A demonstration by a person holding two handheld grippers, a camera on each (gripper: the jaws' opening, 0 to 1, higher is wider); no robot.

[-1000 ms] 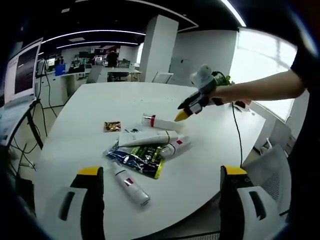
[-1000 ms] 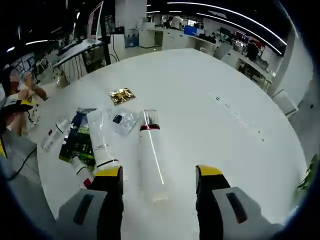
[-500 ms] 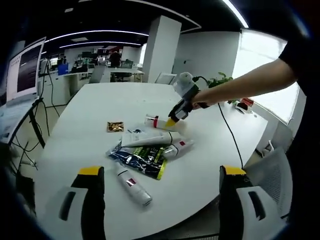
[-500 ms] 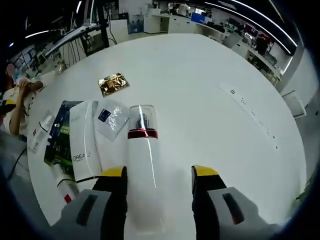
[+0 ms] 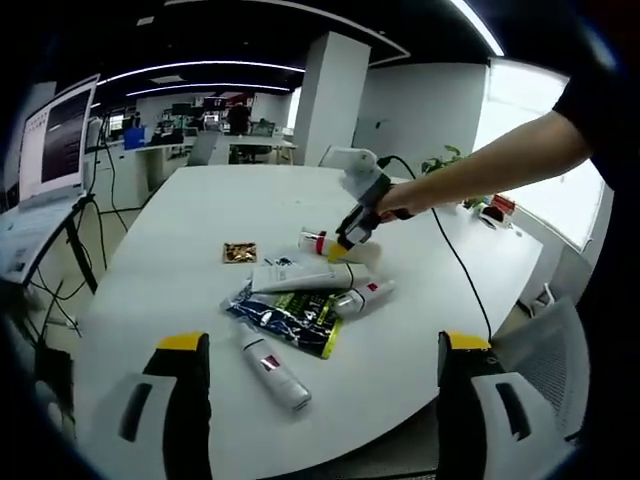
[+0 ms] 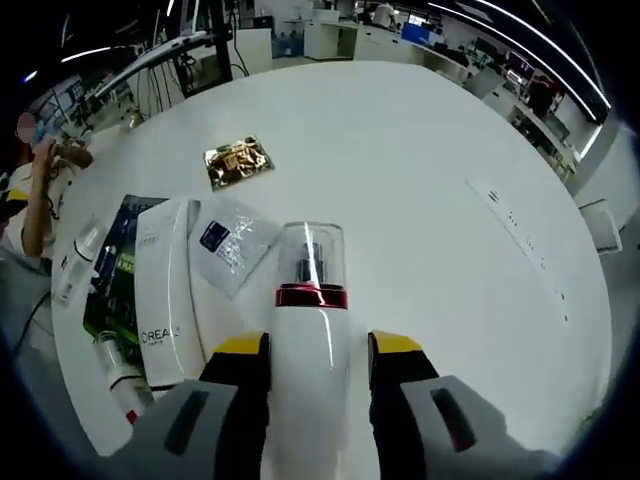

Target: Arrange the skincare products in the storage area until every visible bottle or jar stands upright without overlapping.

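One white pump bottle with a red collar and clear cap [image 6: 310, 330] lies flat on the round white table [image 6: 420, 150], our right gripper [image 6: 311, 352] clamped on its body; left gripper [image 5: 320, 345] hangs open near the table's edge.

in the right gripper view the white pump bottle [image 6: 308, 380] runs off the bottom of the frame, its lower body hidden between the jaws. at the left edge the small tube [image 6: 112, 372] is partly cut off, its print too small to read. in the left gripper view the right gripper [image 5: 343, 240] covers much of that bottle, and the labels on the dark sachet [image 5: 285, 315] are too blurred to read.
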